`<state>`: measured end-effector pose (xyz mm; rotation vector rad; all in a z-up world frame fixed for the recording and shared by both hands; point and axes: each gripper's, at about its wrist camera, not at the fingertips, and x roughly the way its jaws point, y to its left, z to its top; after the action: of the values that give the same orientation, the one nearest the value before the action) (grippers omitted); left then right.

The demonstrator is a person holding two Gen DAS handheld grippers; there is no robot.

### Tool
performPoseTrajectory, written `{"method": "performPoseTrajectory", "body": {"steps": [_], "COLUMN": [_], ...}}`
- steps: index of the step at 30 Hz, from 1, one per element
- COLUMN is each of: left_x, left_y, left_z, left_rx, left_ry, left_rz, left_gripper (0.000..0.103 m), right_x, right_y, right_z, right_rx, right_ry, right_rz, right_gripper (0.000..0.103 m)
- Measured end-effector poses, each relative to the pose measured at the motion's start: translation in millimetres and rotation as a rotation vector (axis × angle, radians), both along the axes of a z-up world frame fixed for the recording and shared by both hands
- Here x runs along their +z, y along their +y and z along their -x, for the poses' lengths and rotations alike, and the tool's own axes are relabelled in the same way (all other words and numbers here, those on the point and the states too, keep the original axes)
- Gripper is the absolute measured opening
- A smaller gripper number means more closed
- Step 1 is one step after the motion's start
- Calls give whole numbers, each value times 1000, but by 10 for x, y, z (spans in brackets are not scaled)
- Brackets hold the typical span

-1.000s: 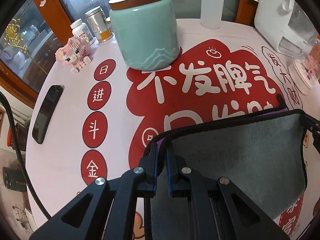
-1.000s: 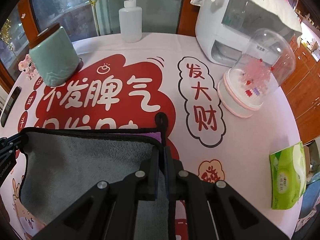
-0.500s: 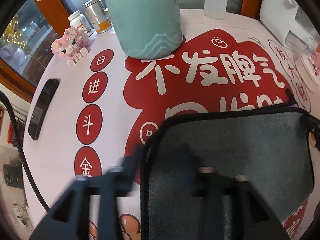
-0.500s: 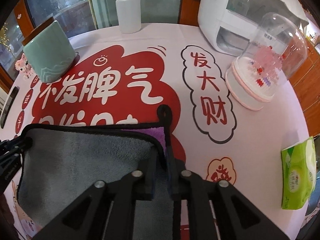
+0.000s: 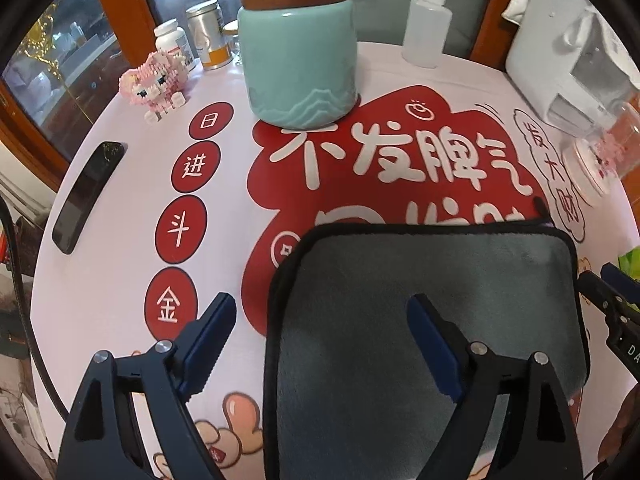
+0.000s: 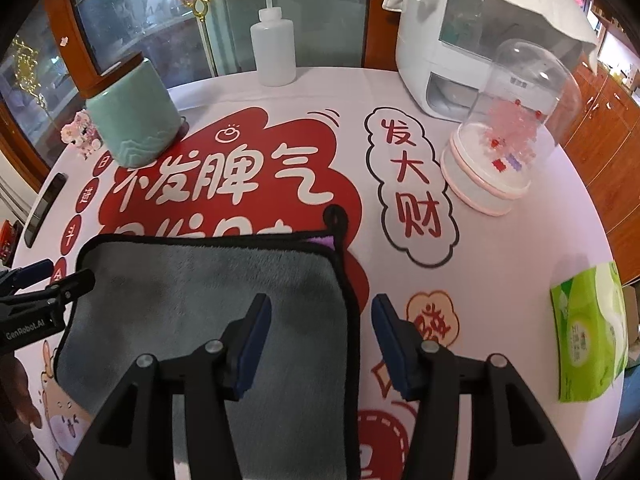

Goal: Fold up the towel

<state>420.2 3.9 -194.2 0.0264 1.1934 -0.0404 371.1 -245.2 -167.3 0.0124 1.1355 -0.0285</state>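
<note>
A grey towel (image 5: 420, 304) with black trim lies folded flat on the printed tablecloth; it also shows in the right wrist view (image 6: 208, 292), with a purple underside and a black loop at its far right corner. My left gripper (image 5: 320, 320) is open, its fingers astride the towel's left edge and holding nothing. My right gripper (image 6: 318, 320) is open, its fingers astride the towel's right edge and holding nothing. Each gripper shows at the edge of the other's view.
A teal jar (image 5: 298, 60) stands behind the towel, with a squeeze bottle (image 5: 424, 24), tins and a pink block figure (image 5: 154, 84). A phone (image 5: 86, 196) lies at far left. A white appliance (image 6: 460, 40), a glass dome (image 6: 508, 132) and a tissue pack (image 6: 592, 332) stand right.
Both grippers were shut on the towel's far corners; they have let go, opened and drawn back. The towel now lies flat on the table.
</note>
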Motion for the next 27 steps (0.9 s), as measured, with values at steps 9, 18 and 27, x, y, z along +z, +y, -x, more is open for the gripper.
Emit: {"method": "performPoseTrajectory", "body": {"steps": [9, 18, 27], "left_x": [281, 647, 997], "left_y": [-30, -61, -66], "left_z": [351, 880, 1511], "left_rx": [24, 2, -6], "left_ry": [-12, -62, -101], "left_rz": [28, 5, 6], "left_gripper": [87, 87, 87], "right_x": [202, 538, 881], "right_y": [39, 56, 119], "right_z": [355, 815, 1301], "right_rx": [5, 5, 30], "right_ry": [-20, -60, -115], "right_rz": [-26, -36, -11], "right_gripper": [53, 53, 53]}}
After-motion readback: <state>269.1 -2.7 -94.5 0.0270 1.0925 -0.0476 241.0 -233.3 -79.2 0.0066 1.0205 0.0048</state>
